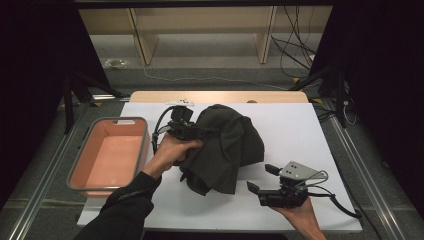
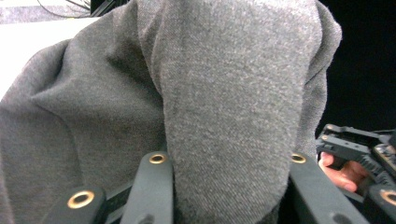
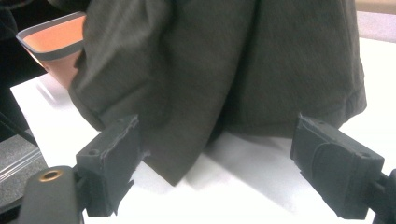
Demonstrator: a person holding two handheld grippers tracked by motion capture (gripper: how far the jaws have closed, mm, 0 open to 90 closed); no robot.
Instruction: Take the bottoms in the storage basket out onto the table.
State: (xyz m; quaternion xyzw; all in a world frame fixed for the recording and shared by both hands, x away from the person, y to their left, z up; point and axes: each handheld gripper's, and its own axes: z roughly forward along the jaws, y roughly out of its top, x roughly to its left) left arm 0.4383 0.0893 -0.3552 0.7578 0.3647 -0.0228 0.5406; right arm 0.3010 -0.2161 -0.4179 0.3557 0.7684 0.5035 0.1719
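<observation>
Left fingers (image 2: 159,186) pinch grey cloth (image 2: 224,93) | right fingers (image 3: 336,168) spread, cloth hem just beyond

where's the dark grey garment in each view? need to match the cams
High view: dark grey fabric garment bunched at the middle of the white table, its left side in the left gripper.
Left gripper view: a fold between the jaws.
Right gripper view: across the top, beyond the open jaws of the right gripper.
Shared landmark: the white table, also at top left in the left gripper view.
</observation>
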